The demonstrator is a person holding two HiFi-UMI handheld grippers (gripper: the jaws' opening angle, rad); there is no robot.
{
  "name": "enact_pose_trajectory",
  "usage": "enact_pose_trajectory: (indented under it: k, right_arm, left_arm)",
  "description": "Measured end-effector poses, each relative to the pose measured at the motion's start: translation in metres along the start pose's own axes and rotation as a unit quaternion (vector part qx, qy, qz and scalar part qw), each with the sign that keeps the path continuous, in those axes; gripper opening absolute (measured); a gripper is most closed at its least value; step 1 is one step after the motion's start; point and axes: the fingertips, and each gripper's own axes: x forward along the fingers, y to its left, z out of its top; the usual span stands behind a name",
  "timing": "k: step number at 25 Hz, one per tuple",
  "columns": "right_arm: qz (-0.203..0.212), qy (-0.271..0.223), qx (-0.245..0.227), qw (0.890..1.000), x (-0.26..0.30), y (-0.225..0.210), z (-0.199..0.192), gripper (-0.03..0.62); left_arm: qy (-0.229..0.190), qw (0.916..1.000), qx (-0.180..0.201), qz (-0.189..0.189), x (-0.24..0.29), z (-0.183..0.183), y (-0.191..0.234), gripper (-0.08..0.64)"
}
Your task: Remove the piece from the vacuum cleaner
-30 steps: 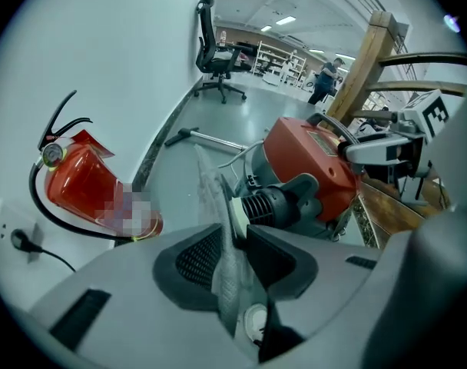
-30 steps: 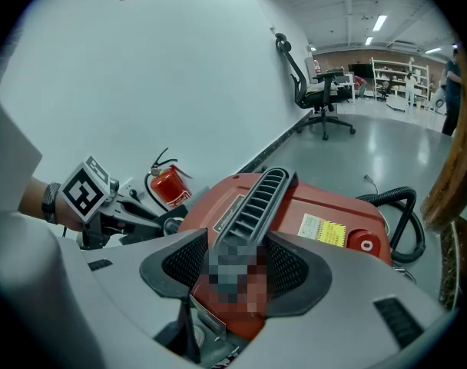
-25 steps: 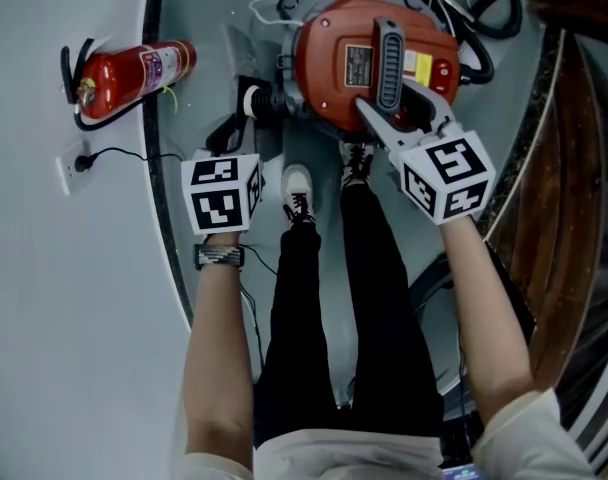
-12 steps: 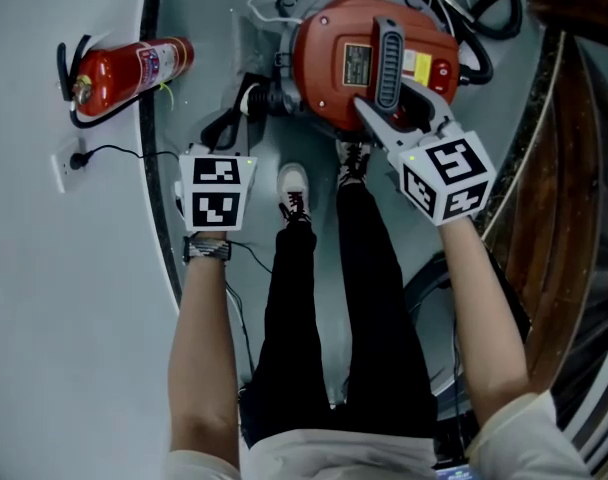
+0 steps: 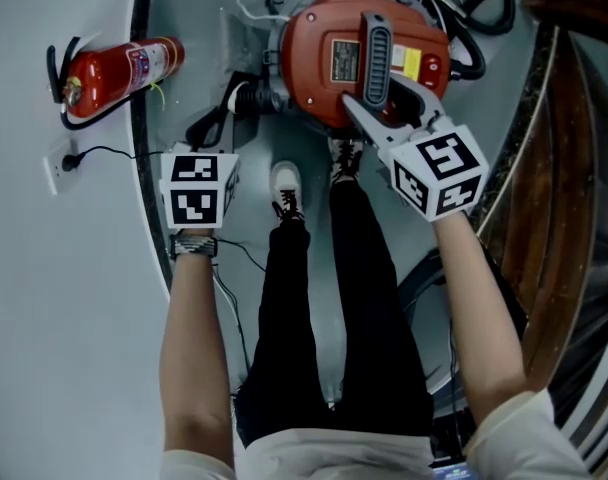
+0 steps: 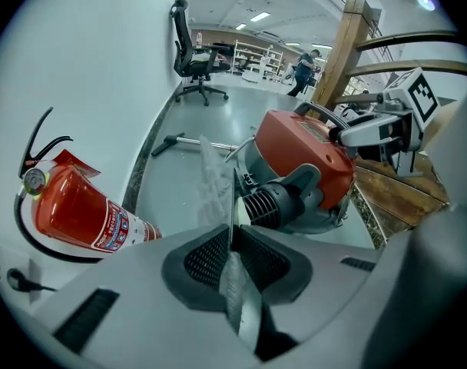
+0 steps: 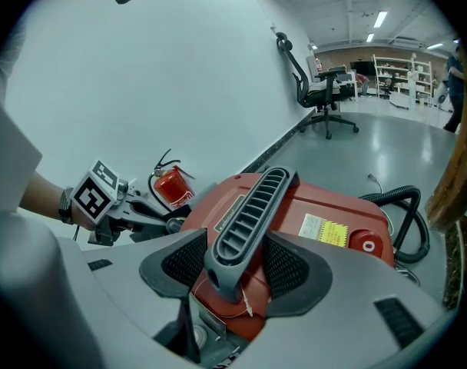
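Note:
The red vacuum cleaner stands on the grey floor at the top of the head view, with a grey ribbed handle across its lid. My right gripper is shut on the near end of that handle, one pad on each side. My left gripper sits left of the machine, near the black ribbed hose port. Its jaws are shut on a thin translucent piece that stands edge-on between the pads and reaches toward the vacuum cleaner.
A red fire extinguisher leans against the white wall at the left, above a wall socket with a plugged cord. The person's legs and shoes are just below the vacuum. A black hose coils behind it. A wooden stair rail runs along the right.
My left gripper has drawn a little to the left, away from the vacuum, and its cube has turned. The right gripper has stayed on the handle.

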Motion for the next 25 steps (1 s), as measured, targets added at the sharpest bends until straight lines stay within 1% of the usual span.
enact_pose_trajectory:
  k: [15, 25]
  right_arm:
    - [0.002, -0.002, -0.001, 1.000, -0.001, 0.000, 0.000, 0.236]
    - [0.003, -0.003, -0.002, 1.000, -0.001, 0.000, 0.000, 0.236]
  left_arm:
    - [0.017, 0.9992, 0.036, -0.009, 0.002, -0.001, 0.002, 0.050]
    - [0.020, 0.9989, 0.042, 0.000, 0.004, -0.001, 0.012, 0.051]
